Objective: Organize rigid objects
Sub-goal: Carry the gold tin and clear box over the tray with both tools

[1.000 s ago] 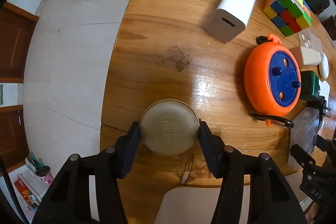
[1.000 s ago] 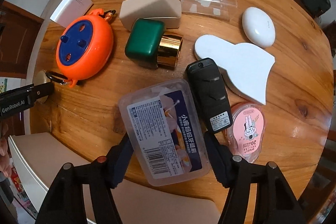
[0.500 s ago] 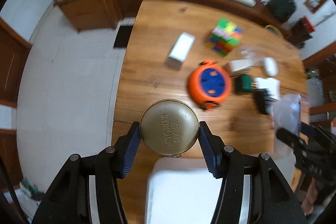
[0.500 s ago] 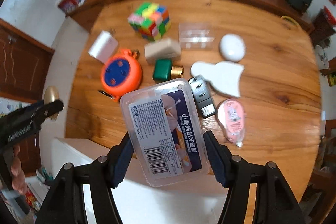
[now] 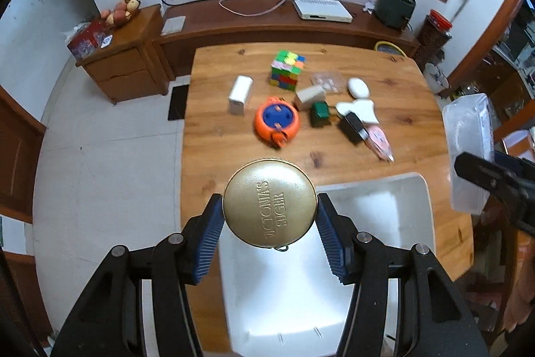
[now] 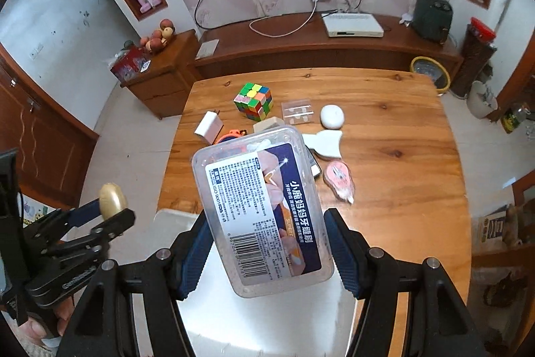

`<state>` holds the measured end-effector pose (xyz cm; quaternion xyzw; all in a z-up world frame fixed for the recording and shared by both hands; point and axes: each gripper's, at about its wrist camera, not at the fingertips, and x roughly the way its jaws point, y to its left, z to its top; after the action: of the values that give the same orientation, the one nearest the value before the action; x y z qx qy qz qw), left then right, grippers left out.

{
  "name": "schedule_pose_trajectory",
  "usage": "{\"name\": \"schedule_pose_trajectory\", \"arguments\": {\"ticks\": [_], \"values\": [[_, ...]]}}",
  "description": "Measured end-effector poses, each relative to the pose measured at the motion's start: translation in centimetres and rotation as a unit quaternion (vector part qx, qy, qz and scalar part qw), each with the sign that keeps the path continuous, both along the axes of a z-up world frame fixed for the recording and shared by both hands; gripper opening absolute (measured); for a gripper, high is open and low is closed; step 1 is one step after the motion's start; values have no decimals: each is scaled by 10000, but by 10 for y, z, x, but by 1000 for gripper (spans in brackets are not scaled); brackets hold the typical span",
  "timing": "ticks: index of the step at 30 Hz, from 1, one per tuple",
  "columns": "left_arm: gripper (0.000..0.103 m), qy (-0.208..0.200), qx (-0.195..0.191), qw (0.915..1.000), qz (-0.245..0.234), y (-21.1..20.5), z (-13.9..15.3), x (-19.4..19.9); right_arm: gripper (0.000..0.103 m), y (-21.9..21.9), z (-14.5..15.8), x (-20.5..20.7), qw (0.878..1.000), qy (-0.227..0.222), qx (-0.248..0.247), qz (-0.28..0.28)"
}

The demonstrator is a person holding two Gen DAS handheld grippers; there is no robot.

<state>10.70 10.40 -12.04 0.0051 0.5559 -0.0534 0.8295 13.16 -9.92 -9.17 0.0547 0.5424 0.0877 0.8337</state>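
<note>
Left wrist view: the left gripper [image 5: 269,223] holds a round gold tin [image 5: 269,202] between its blue ribbed pads, one pad pressed on each side of the tin's rim; the domed lid bears raised lettering and a small ring hangs at its lower edge. The tin is up in the air above a white chair [image 5: 321,256] drawn to the near edge of the wooden table [image 5: 418,109]. At the right margin the right gripper [image 5: 491,180] shows side-on with a clear plastic box [image 5: 468,153], seen only as a cloudy shell. Right wrist view: the right gripper [image 6: 269,240] clamps that clear plastic box [image 6: 260,210] by its long sides, above the table's near edge, and here its label is plain: white panel with fine print, barcode, dark blue band with white characters. The left gripper [image 6: 110,206] appears at lower left with the gold tin [image 6: 113,199] edge-on. A colour cube [image 6: 254,100] stands toward the table's far edge.
</note>
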Motion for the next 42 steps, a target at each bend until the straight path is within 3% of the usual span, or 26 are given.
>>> {"name": "schedule_pose_trajectory", "arguments": {"ticks": [4,12,19,30,42], "values": [[58,-132,203,9997,-72,-13,0,-17,67,5,8,-36,9996,-198,-208,64],[58,-145,246,9996,-11,-37,-9,-42,67,6,-10,-87,9949,-416,-802,458],[58,-115,219,9997,54,-48,-22,-60,67,-9,-34,-104,9970,-112,-615,459],[58,263,169,9991,303,-40,-74,-68,62,-11,-87,-116,9973,394,-481,400],[59,613,420,9970,195,-36,-120,-67,62,9,-135,-111,9931,770,-711,519]]}}
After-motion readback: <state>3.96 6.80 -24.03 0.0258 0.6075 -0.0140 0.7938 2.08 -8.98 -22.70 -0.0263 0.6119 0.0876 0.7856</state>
